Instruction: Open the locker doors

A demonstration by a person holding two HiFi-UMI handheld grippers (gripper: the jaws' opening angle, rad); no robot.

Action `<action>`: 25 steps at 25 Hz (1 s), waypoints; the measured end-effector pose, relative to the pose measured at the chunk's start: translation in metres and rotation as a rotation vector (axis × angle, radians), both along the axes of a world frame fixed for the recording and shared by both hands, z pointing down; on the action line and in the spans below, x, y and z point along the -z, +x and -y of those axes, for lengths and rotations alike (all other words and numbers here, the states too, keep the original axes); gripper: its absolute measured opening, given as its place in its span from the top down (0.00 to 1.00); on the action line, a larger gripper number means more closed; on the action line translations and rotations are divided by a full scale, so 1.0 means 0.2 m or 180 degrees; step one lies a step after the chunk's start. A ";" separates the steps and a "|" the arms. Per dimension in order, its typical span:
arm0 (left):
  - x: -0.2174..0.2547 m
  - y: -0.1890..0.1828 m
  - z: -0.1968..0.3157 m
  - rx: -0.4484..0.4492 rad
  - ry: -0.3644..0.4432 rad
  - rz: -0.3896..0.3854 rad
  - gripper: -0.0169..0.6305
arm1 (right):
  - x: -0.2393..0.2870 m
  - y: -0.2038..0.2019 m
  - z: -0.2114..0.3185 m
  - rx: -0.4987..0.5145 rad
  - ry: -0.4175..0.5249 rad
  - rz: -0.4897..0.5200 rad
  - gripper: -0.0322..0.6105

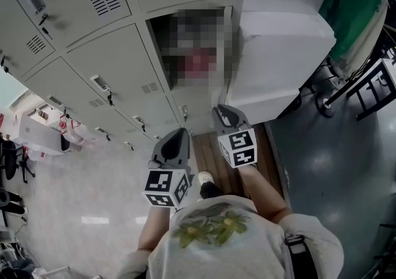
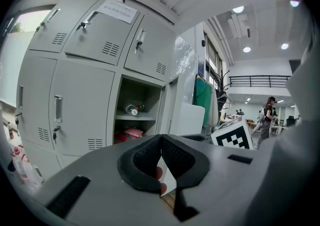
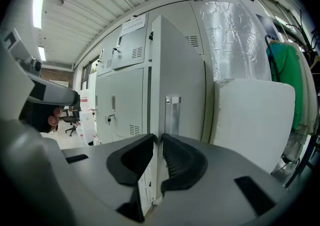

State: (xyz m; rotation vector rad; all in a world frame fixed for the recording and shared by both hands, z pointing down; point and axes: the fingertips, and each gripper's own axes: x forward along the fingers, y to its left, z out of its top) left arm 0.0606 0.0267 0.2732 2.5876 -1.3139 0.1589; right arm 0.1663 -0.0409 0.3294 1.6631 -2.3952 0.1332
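Note:
A bank of grey lockers [image 1: 93,55] faces me, and one compartment [image 1: 192,49] stands open. In the left gripper view its shelf holds a bottle [image 2: 131,110] above a pink bundle [image 2: 131,133]. The open door [image 3: 180,79] swings out to the right and shows edge-on, with a metal handle plate [image 3: 172,115]. My right gripper [image 3: 158,139] is shut on that door's free edge, which runs between its jaws; from above the gripper [image 1: 224,112] sits at the door's lower part. My left gripper [image 2: 161,138] hangs shut and empty, lower left of the open compartment [image 1: 177,137].
A big white block [image 1: 278,55] under silvery wrap stands right behind the open door. The neighbouring locker doors [image 2: 75,109] are closed, some with keys. A wooden platform [image 1: 213,154] lies underfoot. Office chairs [image 1: 12,154] stand left, a black rack [image 1: 371,89] right.

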 end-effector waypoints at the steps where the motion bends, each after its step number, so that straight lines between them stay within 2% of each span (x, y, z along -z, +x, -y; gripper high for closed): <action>1: 0.00 0.00 0.00 -0.0007 -0.0001 -0.0004 0.93 | 0.00 0.01 -0.01 -0.0019 0.0002 -0.0003 0.83; 25: -0.04 0.18 -0.06 -0.0339 -0.0034 0.0008 0.93 | 0.00 0.32 -0.12 -0.0493 -0.0067 -0.0012 0.86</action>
